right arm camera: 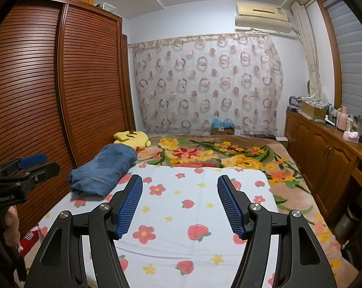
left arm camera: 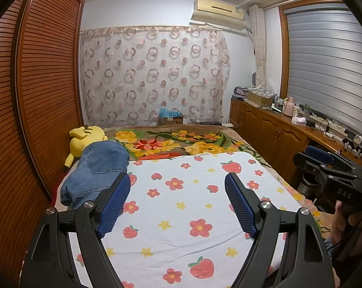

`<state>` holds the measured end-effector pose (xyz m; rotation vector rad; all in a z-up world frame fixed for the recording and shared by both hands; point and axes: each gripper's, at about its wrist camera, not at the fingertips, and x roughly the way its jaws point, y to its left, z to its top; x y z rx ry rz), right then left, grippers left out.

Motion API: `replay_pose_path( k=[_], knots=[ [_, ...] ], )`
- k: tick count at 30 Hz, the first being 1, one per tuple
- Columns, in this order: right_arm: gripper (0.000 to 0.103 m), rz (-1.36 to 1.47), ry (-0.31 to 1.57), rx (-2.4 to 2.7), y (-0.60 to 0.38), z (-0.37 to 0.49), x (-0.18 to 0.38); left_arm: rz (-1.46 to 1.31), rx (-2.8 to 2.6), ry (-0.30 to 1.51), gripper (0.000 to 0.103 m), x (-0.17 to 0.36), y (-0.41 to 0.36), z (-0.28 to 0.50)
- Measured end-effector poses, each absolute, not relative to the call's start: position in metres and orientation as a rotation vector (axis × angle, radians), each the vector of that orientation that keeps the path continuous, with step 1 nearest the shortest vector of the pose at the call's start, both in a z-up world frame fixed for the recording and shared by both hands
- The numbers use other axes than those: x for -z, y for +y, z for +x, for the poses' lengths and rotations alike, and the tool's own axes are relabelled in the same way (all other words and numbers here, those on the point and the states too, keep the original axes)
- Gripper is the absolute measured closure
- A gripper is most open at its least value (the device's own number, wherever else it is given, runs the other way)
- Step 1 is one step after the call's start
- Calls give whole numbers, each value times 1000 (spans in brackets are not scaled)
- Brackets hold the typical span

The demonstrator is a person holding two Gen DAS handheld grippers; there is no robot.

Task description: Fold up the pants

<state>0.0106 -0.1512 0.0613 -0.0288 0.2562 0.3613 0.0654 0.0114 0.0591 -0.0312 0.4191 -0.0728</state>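
While both grippers hang over the bed, nothing sits between their blue fingers. The left gripper (left arm camera: 177, 183) has its fingers (left arm camera: 239, 206) spread wide, and only the sheet (left arm camera: 181, 206) with red flowers and strawberries shows in the gap. The right gripper (right arm camera: 179, 184) has its fingers (right arm camera: 130, 206) spread too, a bit less wide, over the same sheet. The jeans (left arm camera: 97, 170) lie folded in a lump on the bed, past the left finger of the left gripper and off to its left, apart from it. From the right gripper they lie ahead and left of its left finger. A yellow toy (left arm camera: 85, 139) lies just behind the jeans, touching them. A flower blanket (right arm camera: 217, 154) lies on the bed beyond the fingertips. A brown wardrobe (right arm camera: 61, 91) stands to the left of the fingers, and low cupboards (left arm camera: 269, 132) stand to the right.
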Motion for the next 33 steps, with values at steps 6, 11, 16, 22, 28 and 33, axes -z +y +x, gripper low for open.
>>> replay_pose_path(
  k=[6, 11, 16, 22, 28, 33],
  knots=[
    [36, -28, 258, -360, -152, 11, -61, -30, 73, 418, 22, -60, 10, 67],
    [36, -26, 259, -358, -152, 10, -61, -31, 73, 417, 22, -59, 10, 67],
    [36, -25, 258, -356, -151, 10, -61, -31, 75, 417, 22, -59, 10, 66],
    [36, -24, 255, -357, -149, 7, -61, -34, 79, 416, 22, -59, 10, 65],
    [36, -24, 255, -356, -149, 7, -60, -35, 79, 415, 22, -60, 9, 64],
    [36, -23, 254, -357, -148, 7, -61, -35, 80, 414, 22, -59, 9, 64]
  ],
)
